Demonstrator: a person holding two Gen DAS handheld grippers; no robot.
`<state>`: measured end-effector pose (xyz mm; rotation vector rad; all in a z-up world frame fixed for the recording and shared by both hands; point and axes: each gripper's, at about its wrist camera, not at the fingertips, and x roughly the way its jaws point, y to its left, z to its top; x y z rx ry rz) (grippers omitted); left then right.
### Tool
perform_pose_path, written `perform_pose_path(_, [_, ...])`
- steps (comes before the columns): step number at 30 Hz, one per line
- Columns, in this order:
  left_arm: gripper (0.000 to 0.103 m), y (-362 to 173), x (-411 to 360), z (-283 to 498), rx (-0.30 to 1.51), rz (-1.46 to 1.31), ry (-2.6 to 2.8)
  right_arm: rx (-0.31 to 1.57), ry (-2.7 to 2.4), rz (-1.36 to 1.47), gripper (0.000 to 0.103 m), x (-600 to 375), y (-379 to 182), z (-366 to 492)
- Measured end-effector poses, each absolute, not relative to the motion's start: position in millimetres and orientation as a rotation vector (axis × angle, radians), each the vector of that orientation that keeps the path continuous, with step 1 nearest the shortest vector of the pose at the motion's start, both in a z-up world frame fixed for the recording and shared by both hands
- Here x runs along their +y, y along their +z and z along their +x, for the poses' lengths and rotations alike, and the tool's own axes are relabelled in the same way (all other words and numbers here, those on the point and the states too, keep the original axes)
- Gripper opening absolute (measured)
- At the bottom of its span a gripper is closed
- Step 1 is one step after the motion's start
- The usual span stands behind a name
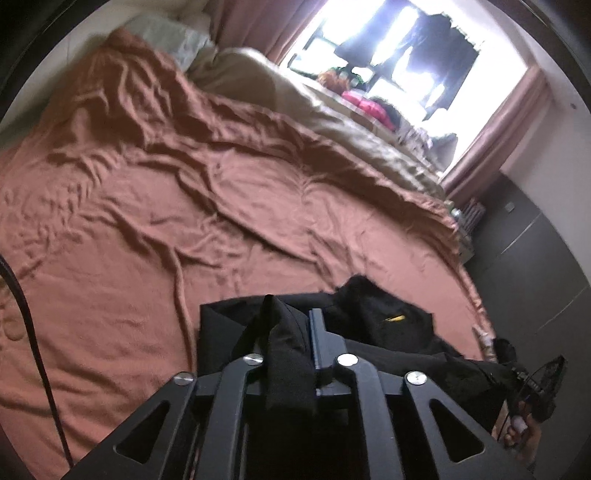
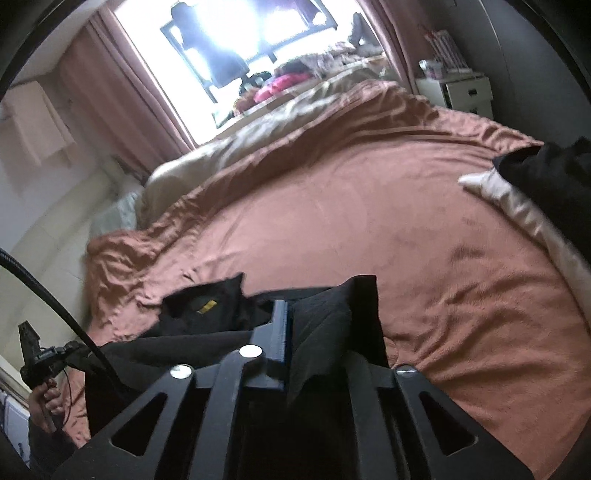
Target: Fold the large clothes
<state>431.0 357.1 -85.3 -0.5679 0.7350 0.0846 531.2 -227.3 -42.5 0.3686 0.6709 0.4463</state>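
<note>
- left tool [image 1: 291, 325]: nearest in the left wrist view, jaws narrowly apart with a bunched fold of the black garment [image 1: 388, 332] standing between them; whether the pads still pinch the cloth cannot be told.
- right tool [image 2: 314, 314]: nearest in the right wrist view, jaws likewise at a narrow gap, a peaked fold of the black garment [image 2: 221, 321] between them and draped over the right finger; the grip itself cannot be told.
- the black garment lies spread across the near edge of the bed, stretched between the two tools, its small yellow label [image 1: 394, 317] facing up.
- a hand [image 2: 46, 398] holding the other tool's grip shows at the near left of the right wrist view.
- rust-brown blanket [image 1: 184, 203] covers the bed beyond, rumpled, with a beige duvet [image 1: 332, 122] along its far side.
- more dark and white clothing [image 2: 535, 192] sits at the right edge of the bed.
- farthest: a bright window [image 2: 266, 33] with pink curtains [image 2: 122, 85].
</note>
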Motion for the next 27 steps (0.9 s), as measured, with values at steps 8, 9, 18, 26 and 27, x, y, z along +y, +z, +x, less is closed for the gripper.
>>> perform_pose_path(8, [0.092,-110.5,373.8,449.8,0.763,-0.548,0.108,0.671,0.388,0.385,0.102,-224.7,-30.4,547.9])
perform_pose_path(9, [0.092,-111.8,373.2,451.3,0.77,-0.534,0.114,0.681,0.379,0.371,0.102,-222.6,-30.5,550.4])
perform_pose_path(18, [0.068,-150.7,365.6,479.4,0.96,-0.386,0.098,0.864,0.36,0.204,0.079,-192.7,-37.8,592.4])
perform_pose_path(26, [0.051,-181.1,367.1,513.6,1.039,-0.345,0.087,0.946,0.373,0.161,0.013,-169.6,-48.7,641.4])
perform_pose_path(27, [0.047,-183.4,367.9,516.7,1.044,-0.348,0.087,0.927,0.357,0.141,0.01,-167.2,-44.3,643.5])
